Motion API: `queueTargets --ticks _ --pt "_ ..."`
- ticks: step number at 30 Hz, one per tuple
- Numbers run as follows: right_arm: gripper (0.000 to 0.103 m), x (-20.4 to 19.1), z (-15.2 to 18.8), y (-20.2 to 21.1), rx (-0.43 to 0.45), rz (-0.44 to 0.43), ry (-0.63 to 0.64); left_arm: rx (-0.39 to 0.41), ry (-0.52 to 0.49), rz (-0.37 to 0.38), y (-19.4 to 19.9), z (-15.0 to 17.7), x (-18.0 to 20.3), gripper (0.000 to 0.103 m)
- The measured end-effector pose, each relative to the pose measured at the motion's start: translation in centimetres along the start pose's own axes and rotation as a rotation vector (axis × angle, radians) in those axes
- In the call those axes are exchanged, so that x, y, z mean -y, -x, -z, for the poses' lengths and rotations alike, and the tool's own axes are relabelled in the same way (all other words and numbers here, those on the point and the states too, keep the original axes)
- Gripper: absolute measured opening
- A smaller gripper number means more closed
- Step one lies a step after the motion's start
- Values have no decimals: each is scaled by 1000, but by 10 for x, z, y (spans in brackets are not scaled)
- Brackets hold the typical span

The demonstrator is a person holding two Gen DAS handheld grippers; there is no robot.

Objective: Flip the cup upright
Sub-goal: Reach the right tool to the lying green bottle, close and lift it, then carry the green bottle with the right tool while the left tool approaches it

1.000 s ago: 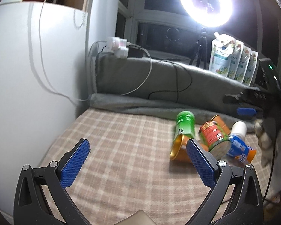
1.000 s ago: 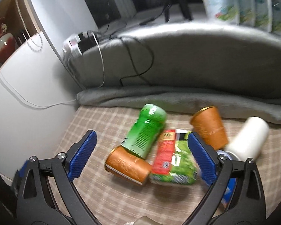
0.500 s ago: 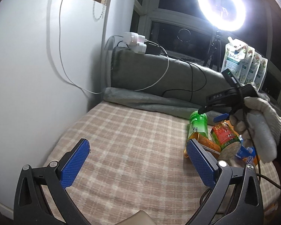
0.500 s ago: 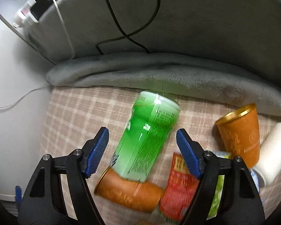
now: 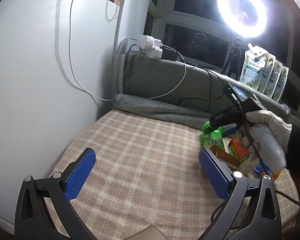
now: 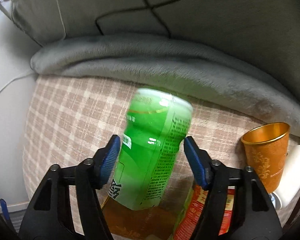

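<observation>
1. A ring light [image 5: 242, 10] is glowing before the dark window.
2. Four refill pouches [image 5: 264, 74] are standing on the sill.
3. A grey blanket [image 6: 150, 60] is lying bunched along the checked cloth [image 5: 140, 150].
4. White chargers [image 5: 151, 46] are sitting on the blanket's top.

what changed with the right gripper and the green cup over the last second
The right gripper moved forward and down onto the pile and narrowed its jaws around the green cup; whether both pads touch yet is unclear. The green cup still lies on the orange cup beneath. The left gripper stayed open over bare plaid cloth. The upright orange cup kept its place.
</observation>
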State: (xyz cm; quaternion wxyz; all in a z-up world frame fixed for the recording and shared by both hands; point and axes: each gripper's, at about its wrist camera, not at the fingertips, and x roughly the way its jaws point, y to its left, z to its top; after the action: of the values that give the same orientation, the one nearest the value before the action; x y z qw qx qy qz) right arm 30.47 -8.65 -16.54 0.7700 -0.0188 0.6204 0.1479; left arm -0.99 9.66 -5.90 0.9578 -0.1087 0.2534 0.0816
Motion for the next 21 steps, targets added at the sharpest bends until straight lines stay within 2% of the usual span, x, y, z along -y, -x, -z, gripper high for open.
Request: queueTargets --ticks 7,12,16,19,21 --pt "63 -18 -6 6 81 -24 24 9 0 -11 2 -1 -4 102" --pt "63 -31 -13 36 177 -77 56 17 -3 -24 6 -2 -5 102" --pt "63 -45 -8 71 245 -130 144 26 -8 -34 10 -3 -5 102" --pt "63 -54 7 92 258 -165 235 31 -10 -37 14 -4 -4 102" --pt "63 -60 16 102 268 -158 299 34 -13 -35 16 -5 -3 102"
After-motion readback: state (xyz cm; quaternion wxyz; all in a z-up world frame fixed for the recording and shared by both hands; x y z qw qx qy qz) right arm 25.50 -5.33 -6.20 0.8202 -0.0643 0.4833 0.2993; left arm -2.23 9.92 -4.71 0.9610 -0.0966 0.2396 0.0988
